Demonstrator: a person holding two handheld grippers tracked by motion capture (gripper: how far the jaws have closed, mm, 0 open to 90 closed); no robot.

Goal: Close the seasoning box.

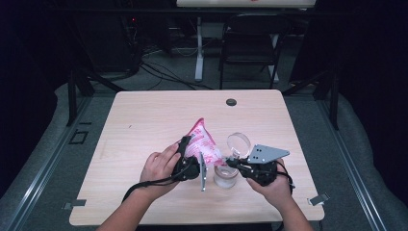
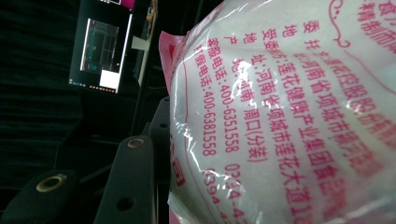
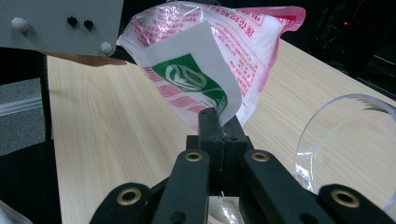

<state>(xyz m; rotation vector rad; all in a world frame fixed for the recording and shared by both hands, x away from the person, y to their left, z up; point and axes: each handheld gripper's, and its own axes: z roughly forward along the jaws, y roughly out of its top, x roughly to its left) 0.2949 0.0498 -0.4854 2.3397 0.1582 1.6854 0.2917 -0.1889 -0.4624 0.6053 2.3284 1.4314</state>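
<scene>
Your left hand-held gripper (image 1: 192,156) stands part-open and tilted up; your right hand-held gripper (image 1: 230,162), jaws apparently fully closed, points left, both forearms low.

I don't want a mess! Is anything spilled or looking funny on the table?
Nothing looks spilled. The pink and white bag is held tilted over the clear jar, and the right gripper pinches its torn corner. The jar's lid stands open behind it.

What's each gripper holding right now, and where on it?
Both hold the pink-printed bag. The left gripper clamps its full body from the side; the right gripper is shut on its lower corner, above the open clear jar.
</scene>
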